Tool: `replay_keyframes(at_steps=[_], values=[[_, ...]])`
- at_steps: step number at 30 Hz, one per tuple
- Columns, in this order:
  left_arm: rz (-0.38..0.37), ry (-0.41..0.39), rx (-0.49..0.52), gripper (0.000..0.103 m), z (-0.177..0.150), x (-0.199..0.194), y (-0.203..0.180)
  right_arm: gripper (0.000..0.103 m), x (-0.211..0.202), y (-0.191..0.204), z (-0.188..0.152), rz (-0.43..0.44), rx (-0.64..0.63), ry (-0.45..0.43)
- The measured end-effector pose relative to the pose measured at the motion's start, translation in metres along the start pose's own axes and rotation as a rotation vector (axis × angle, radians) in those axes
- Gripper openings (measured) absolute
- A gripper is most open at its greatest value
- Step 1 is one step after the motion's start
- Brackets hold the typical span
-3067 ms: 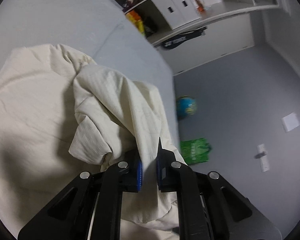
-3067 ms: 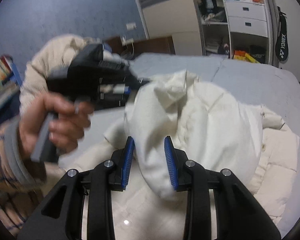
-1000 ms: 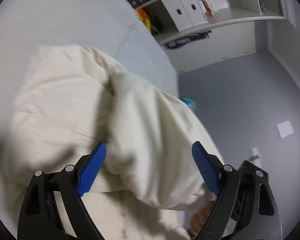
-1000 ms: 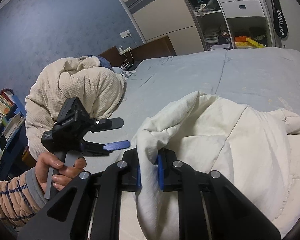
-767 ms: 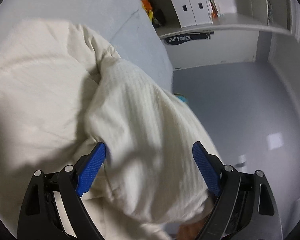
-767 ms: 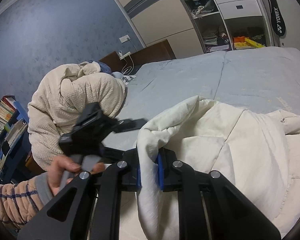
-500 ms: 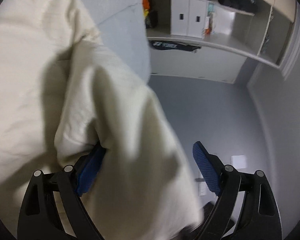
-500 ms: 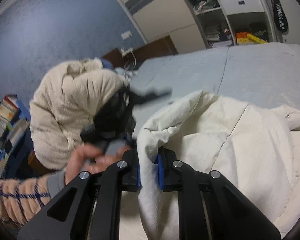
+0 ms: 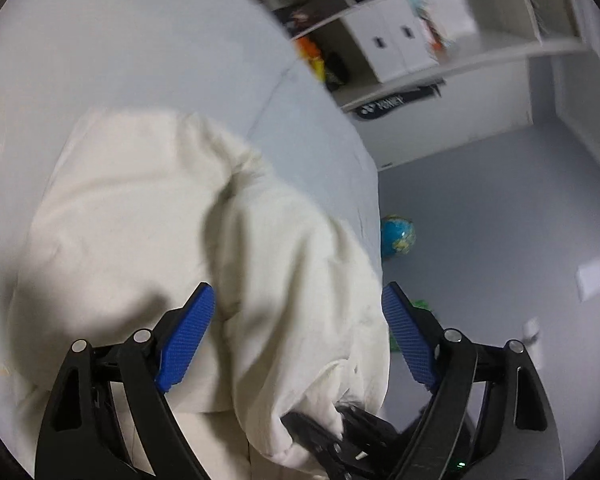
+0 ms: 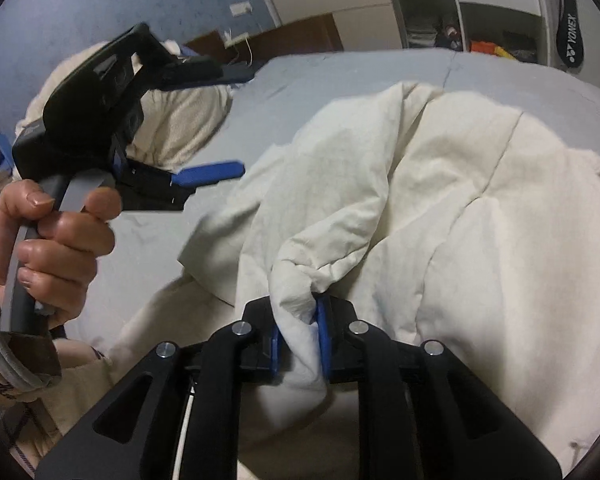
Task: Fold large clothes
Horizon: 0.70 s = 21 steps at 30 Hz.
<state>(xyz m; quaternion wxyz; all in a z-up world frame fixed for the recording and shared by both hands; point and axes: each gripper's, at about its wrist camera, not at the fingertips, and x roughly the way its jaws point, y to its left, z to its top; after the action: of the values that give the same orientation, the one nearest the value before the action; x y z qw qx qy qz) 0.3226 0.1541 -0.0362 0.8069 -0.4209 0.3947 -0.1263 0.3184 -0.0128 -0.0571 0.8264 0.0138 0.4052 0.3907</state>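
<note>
Bedding first: a pale grey bed cover (image 9: 132,60) spreads wide and flat, and on it lies the cream quilted garment (image 10: 480,216), soft, puffy and stitched in broad panels, heaped rather than flat. Only the left wrist view shows the bed's far edge and the bare grey floor (image 9: 500,220) beyond, with a small globe (image 9: 398,235) by the bed and white shelving (image 9: 404,46) against the wall; plenty of free floor lies there. Only the right wrist view shows the headboard end, where a knobbly beige blanket (image 10: 180,120) is bundled, and free cover stretches between that bundle and the garment.

The right gripper (image 10: 300,338) has a bunched fold of the garment pinched between its blue ribbed pads; its jaws have just been easing apart, though cloth sits squeezed between them. The left gripper (image 9: 296,344) stands wide apart, a thick ridge of the garment rising between its pads without either pad pressing in; in the right wrist view it hangs clear above the cover, gripped by a hand (image 10: 48,248) with a striped sleeve cuff (image 10: 4,376).
</note>
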Motion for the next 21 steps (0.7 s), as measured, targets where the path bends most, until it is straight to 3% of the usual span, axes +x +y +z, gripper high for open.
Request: replay_keyframes(at_steps=[4,6,8,10,13,16,19,21], values=[[0.113,-0.035,0.218,0.081,-0.003,0.015,-0.057,0.021,-0.047,0.004,0.004,-0.024,-0.011,-0.13],[0.191,-0.063,0.317,0.08,-0.01,0.024,-0.074,0.026,-0.072,0.001,0.006,-0.078,-0.017,-0.201],[0.251,-0.078,0.401,0.078,-0.02,0.031,-0.081,0.028,-0.092,-0.011,0.01,-0.198,-0.005,-0.257],[0.308,-0.079,0.485,0.077,-0.033,0.041,-0.084,0.029,-0.093,-0.03,0.014,-0.27,0.029,-0.245],[0.408,-0.008,0.553,0.073,-0.052,0.064,-0.064,0.03,-0.072,-0.063,0.009,-0.345,0.073,-0.151],[0.463,0.061,0.493,0.073,-0.055,0.084,-0.028,0.031,-0.034,-0.089,-0.008,-0.381,0.082,-0.037],[0.439,0.087,0.428,0.072,-0.055,0.091,0.002,0.031,-0.017,-0.097,-0.023,-0.407,0.048,-0.011],[0.449,0.084,0.447,0.072,-0.058,0.093,0.004,0.031,-0.011,-0.1,-0.022,-0.421,0.031,-0.006]])
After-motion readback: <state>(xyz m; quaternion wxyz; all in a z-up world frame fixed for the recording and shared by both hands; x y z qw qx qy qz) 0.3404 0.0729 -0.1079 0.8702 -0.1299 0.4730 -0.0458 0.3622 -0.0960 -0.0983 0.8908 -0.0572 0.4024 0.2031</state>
